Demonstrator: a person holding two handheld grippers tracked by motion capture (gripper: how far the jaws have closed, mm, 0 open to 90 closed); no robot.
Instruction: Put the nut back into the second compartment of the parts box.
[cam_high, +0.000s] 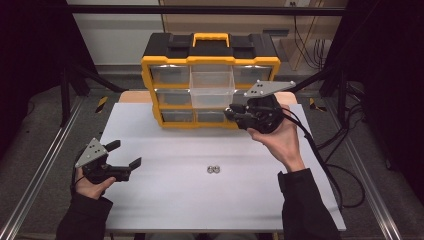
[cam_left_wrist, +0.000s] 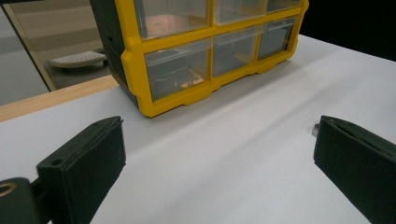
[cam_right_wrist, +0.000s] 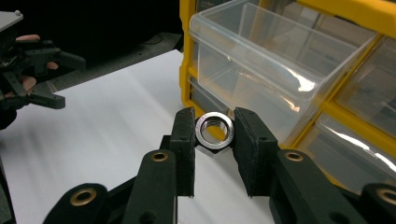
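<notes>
Yellow organiser: a yellow-and-black drawer cabinet (cam_high: 210, 80) stands at the far side of the white bench (cam_high: 220, 200), handle on top.
Clear drawer: the middle drawer (cam_high: 212, 87) is pulled out, open towards the person.
Right gripper: the right gripper (cam_right_wrist: 214, 135) is up in front of the cabinet, just beside the pulled-out drawer, its fingers (cam_right_wrist: 184, 149) clamped on a nut.
Nut: the shiny steel nut (cam_right_wrist: 214, 129) sits squeezed between both pads, its threaded hole facing the camera, off the bench.
Spare nuts: two small nuts (cam_high: 214, 169) lie touching near the middle of the bench, well apart from the cabinet.
Left gripper: the left gripper (cam_high: 123, 160) is low at the near-left of the bench, fingers (cam_left_wrist: 81, 163) spread wide, nothing between them.
</notes>
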